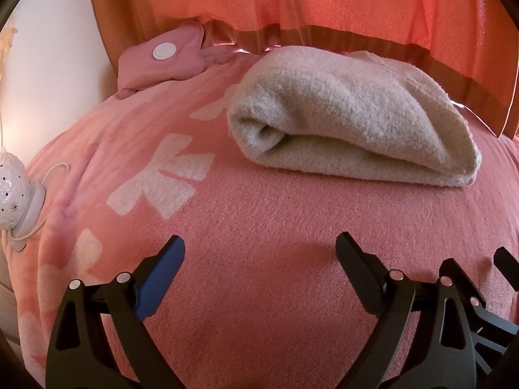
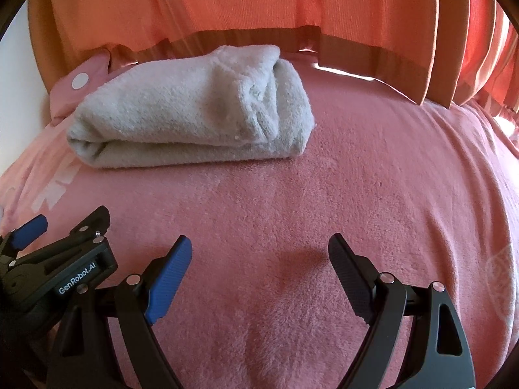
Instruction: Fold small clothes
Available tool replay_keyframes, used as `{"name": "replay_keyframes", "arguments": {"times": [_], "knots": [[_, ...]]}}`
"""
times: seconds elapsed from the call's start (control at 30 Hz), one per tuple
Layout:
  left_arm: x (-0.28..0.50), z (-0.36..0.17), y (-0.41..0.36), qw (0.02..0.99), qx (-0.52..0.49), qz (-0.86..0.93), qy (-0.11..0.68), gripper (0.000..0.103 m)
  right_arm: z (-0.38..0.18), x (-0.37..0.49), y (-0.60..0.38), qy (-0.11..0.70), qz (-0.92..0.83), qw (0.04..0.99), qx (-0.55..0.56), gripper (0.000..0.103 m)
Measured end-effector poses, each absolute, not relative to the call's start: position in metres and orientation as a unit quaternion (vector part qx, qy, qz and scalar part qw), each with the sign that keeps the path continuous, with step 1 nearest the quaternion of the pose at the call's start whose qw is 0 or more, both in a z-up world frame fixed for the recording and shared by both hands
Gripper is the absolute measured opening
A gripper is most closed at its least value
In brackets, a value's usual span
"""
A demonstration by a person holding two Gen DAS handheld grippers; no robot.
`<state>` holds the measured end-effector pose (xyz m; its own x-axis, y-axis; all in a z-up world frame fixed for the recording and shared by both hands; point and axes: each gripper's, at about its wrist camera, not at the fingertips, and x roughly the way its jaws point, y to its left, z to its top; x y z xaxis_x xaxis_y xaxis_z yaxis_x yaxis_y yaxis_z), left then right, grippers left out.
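A cream fluffy cloth [image 1: 350, 120] lies folded into a thick bundle on the pink blanket [image 1: 259, 227], toward the far side. It also shows in the right wrist view [image 2: 191, 113], up and left of centre. My left gripper [image 1: 259, 249] is open and empty, hovering over bare blanket well short of the cloth. My right gripper [image 2: 259, 249] is open and empty too, beside the left one, whose fingers [image 2: 32, 227] show at its lower left.
An orange curtain [image 1: 324, 6] hangs behind the bed. A pink pouch [image 1: 162, 61] with a white disc lies at the back left. A white perforated lamp [image 1: 13, 191] with its cord stands at the left edge of the blanket.
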<state>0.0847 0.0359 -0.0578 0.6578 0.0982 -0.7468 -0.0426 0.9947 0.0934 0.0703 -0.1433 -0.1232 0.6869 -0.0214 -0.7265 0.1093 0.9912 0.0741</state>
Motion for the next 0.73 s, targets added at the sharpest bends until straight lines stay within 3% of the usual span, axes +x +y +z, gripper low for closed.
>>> {"name": "replay_keyframes", "arguments": {"times": [0.73], "knots": [[0.0876, -0.0593, 0.0355, 0.907, 0.047, 0.041, 0.416, 0.088, -0.1247, 0.0689, -0.1430, 0.399, -0.050, 0.914, 0.051, 0.084]]}}
